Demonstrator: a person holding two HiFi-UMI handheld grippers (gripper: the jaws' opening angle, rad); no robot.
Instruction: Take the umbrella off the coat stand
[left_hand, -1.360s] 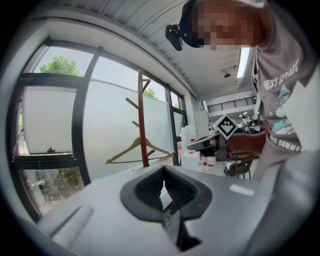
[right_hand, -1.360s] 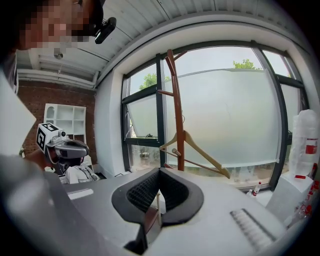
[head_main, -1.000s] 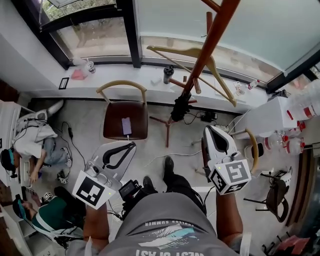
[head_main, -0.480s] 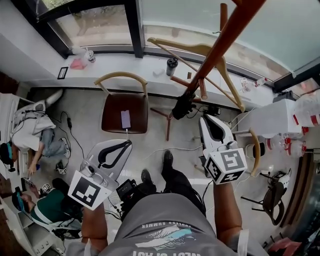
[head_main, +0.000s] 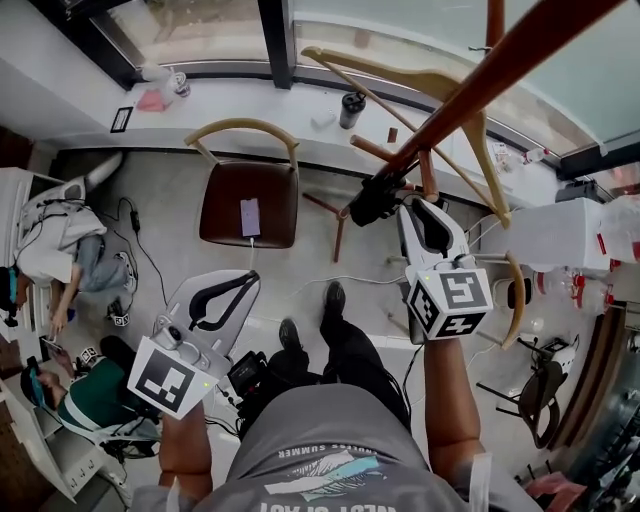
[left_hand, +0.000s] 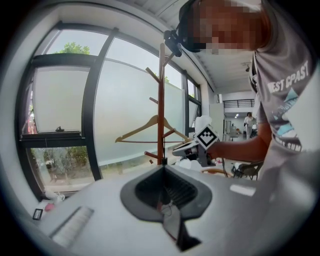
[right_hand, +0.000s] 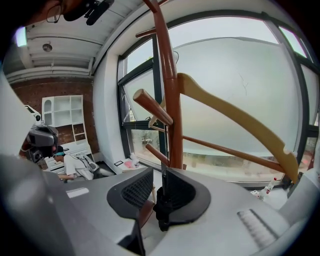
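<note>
As only the right gripper view shows, the right gripper (right_hand: 158, 176) has just been opening, jaws apart around the umbrella (right_hand: 161, 210).

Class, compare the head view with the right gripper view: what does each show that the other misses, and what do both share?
Only the head view: a phone lying on the brown-seated chair, and a dark cup on the sill. Only the right gripper view: white shelves against a brick wall, and the right gripper with its jaws apart, just opening, the black umbrella between them. Both: the coat stand, the wooden hanger and the umbrella.
</note>
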